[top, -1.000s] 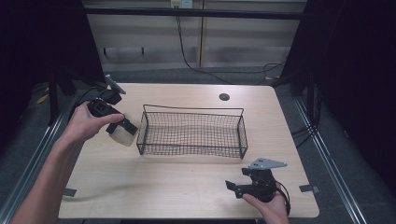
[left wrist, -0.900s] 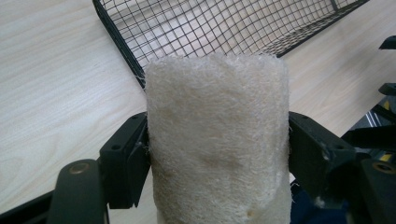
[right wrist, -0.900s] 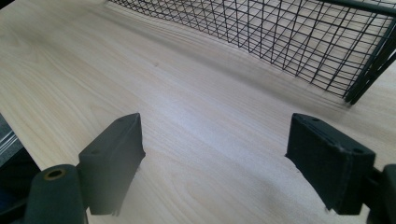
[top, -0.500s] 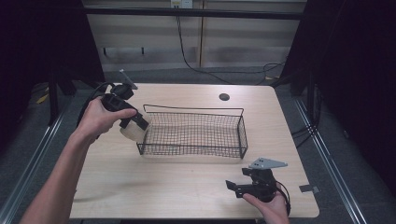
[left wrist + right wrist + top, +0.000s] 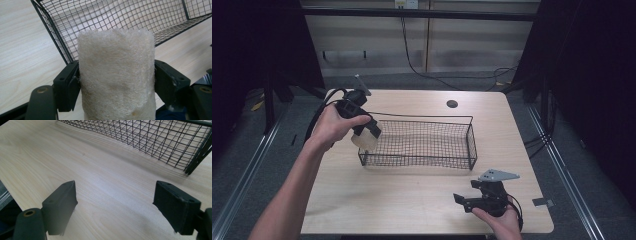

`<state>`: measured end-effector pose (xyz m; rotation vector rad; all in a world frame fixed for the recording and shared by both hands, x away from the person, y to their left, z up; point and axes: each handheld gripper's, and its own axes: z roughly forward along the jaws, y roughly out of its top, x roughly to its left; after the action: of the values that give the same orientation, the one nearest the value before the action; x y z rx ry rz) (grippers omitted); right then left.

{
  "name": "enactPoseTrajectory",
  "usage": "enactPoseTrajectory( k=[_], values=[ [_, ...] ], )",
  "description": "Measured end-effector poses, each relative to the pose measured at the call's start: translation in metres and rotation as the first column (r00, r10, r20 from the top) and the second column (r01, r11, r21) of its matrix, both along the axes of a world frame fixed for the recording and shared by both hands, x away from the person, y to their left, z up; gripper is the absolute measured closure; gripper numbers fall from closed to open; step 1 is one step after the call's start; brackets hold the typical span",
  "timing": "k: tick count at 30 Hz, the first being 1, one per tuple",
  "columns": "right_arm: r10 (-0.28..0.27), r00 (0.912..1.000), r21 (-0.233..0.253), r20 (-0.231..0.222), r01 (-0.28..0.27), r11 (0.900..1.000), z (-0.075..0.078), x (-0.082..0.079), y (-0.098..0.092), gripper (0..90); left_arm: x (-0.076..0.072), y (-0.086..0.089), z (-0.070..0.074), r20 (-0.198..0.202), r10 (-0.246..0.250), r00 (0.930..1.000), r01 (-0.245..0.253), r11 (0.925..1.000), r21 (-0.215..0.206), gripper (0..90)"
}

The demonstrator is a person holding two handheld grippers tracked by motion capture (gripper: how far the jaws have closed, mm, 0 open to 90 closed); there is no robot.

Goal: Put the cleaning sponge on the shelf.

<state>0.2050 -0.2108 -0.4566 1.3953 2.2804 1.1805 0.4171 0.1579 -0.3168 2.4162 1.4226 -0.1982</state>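
Overhead, left tongs [image 5: 368, 131] clamping loofah sponge [image 5: 116, 75] at wire basket [image 5: 422, 161] corner, right tongs [image 5: 117, 207] wide open, empty.

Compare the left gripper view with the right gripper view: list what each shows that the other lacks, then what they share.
Left gripper view alone: a pale, fibrous loofah-like sponge pad clamped between the left tongs, held up at the corner of the black wire mesh basket.

Right gripper view alone: the right tongs wide open with nothing between them, low over bare tabletop, and the basket seen from outside along its side wall.

Both: the same basket and the light wooden table.
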Motion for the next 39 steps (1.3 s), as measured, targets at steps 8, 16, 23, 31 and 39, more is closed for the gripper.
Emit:
enactPoseTrajectory(
  k=[8,16,23,31,39],
  values=[
    [0.002,1.0,-0.004,0.0,-0.002,1.0,0.0,-0.001,0.0,18.3,0.007,-0.008,-0.006,-0.008,0.052,0.9986,-0.051,0.9977,0.044,27.9],
    [-0.003,1.0,0.011,-0.006,0.003,1.0,-0.001,0.0,-0.001,18.3,0.019,-0.016,-0.013,-0.012,0.117,0.9931,-0.115,0.9898,0.083,27.9],
    [-0.008,0.999,0.054,-0.044,0.011,0.998,-0.004,0.003,0.0,18.3,0.025,-0.029,-0.025,-0.01,0.18,0.9836,-0.177,0.9737,0.144,27.9],
    [-0.008,0.9994,0.048,-0.033,0.01,0.999,-0.003,0.001,-0.002,18.5,0.022,-0.04,-0.035,0.014,0.19,0.9817,-0.189,0.9643,0.185,27.9],
    [-0.01,0.9994,0.037,-0.033,0.011,0.999,-0.002,0.001,-0.001,18.9,0.026,-0.046,-0.047,0.009,0.191,0.9816,-0.187,0.9539,0.235,27.9]
  ],
)
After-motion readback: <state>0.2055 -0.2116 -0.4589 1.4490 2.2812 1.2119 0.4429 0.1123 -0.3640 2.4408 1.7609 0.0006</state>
